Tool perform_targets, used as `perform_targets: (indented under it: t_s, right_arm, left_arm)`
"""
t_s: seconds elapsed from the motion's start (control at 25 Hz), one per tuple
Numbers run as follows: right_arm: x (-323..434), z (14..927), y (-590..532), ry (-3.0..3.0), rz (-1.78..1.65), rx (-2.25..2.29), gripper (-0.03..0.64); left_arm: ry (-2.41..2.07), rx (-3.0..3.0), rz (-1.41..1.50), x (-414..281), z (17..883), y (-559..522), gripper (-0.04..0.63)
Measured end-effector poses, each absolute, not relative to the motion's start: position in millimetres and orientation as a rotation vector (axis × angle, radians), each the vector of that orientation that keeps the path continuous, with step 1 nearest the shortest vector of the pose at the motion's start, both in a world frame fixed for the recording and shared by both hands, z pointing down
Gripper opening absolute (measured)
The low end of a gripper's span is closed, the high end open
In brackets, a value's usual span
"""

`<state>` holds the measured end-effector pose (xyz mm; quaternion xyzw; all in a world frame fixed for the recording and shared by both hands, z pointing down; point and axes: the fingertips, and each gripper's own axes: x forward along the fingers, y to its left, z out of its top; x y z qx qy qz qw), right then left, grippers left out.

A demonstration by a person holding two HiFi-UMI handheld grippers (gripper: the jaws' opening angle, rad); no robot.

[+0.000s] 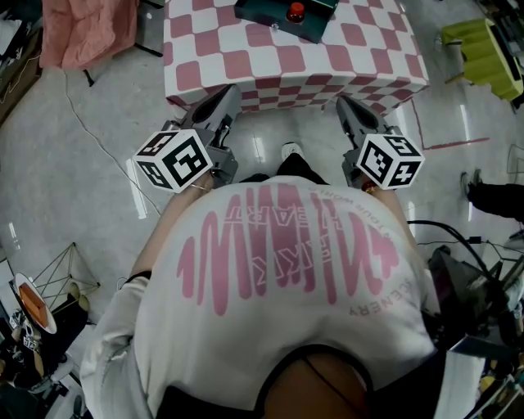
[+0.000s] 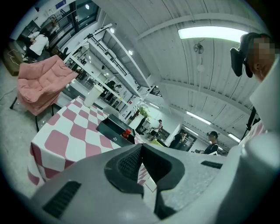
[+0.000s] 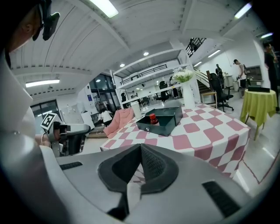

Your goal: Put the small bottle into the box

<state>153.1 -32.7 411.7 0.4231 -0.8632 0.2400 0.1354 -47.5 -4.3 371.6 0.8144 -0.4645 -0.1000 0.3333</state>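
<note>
A dark box (image 1: 282,15) rests on the far part of the pink-and-white checked table (image 1: 360,57). A small bottle (image 1: 295,11) with a red cap stands inside it. The right gripper view also shows the box (image 3: 168,124) and bottle (image 3: 153,119); the left gripper view shows the box (image 2: 111,130) and bottle (image 2: 126,133) too. My left gripper (image 1: 231,92) and right gripper (image 1: 345,104) are held close to my body, short of the table's near edge. Both point toward the table. The left gripper (image 2: 141,146) and the right gripper (image 3: 141,146) are each shut with nothing between the jaws.
A pink cloth (image 1: 86,29) is draped over a chair left of the table. A yellow-green covered table (image 1: 483,49) stands at the right. A white vase (image 3: 187,94) with flowers stands behind the box. Cables and gear lie on the floor around me.
</note>
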Motion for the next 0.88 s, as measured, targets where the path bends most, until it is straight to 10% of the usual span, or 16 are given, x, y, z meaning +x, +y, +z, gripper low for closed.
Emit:
perform_targets:
  t_s: [0.88]
  right_arm:
    - [152,410,-24,-2.497,0.693,1.215,0.005]
  left_arm:
    - [-1.222,2.144,-0.262,-50,363,5,0.008]
